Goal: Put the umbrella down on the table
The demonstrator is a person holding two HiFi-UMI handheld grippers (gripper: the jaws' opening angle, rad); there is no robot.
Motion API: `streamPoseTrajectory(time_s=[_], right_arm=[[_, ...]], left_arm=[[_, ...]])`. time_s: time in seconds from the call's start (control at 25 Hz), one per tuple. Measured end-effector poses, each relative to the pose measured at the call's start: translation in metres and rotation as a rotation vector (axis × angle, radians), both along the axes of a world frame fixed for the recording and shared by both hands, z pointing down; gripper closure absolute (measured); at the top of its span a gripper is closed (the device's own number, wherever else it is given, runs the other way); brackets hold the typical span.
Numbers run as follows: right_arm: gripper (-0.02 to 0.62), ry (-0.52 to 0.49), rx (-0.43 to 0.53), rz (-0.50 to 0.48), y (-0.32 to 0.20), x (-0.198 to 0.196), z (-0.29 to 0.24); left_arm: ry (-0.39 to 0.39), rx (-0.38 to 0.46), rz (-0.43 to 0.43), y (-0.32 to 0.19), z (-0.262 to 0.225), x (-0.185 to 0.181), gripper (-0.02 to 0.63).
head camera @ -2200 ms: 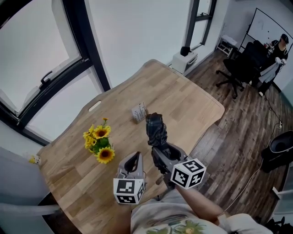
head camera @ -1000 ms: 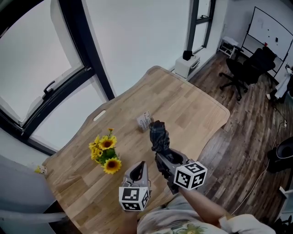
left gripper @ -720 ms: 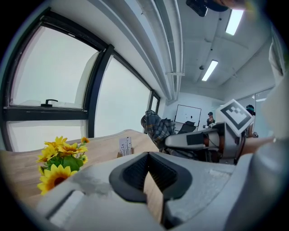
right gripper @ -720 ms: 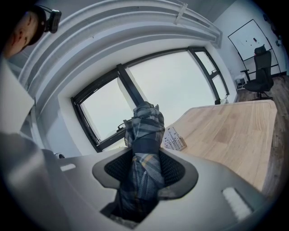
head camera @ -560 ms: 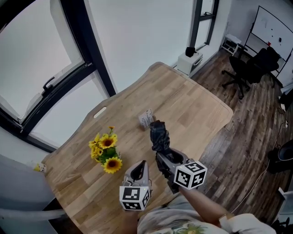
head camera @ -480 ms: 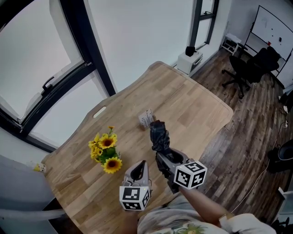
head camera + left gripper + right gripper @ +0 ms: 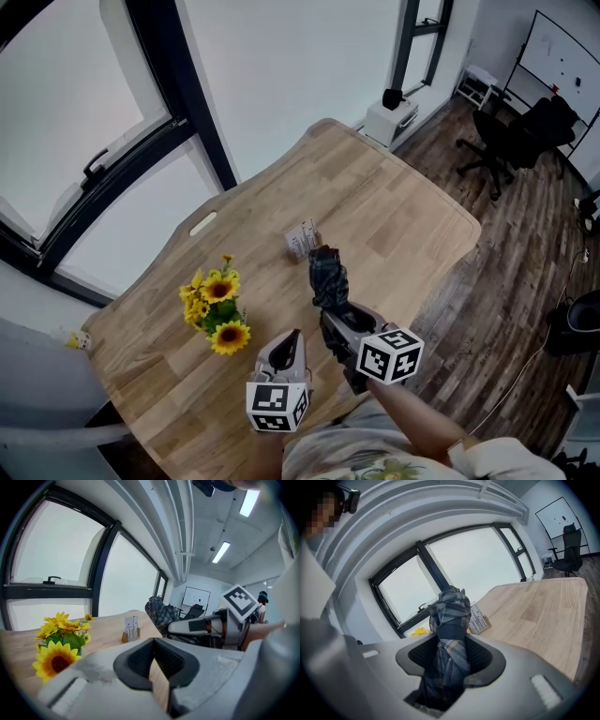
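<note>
table (image 7: 398,211) with sunflowers (image 7: 217,309), perhaps card holder (image 7: 302,240)

This is an office or meeting room. A white rectangular whiteboard (image 7: 562,52) and black swivel office chairs (image 7: 492,141) sit beyond a large light wooden table (image 7: 394,206) on dark wood-plank flooring (image 7: 487,281), with 2 long ceiling strip lights (image 7: 221,551) overhead.
</note>
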State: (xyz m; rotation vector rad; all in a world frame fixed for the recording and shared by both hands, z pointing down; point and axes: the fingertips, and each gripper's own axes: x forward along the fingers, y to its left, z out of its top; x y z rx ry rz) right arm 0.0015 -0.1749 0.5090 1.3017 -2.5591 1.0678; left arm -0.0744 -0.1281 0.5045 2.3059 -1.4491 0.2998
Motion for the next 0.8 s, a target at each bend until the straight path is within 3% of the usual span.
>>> streamPoseTrajectory(time_s=[0.8], right_arm=[[0.413, 0.029, -0.093, -0.009, -0.002, -0.010, 0.038]], left_arm=[[0.015, -0.045, -0.013, 0.001, 0.019, -0.012, 0.604]])
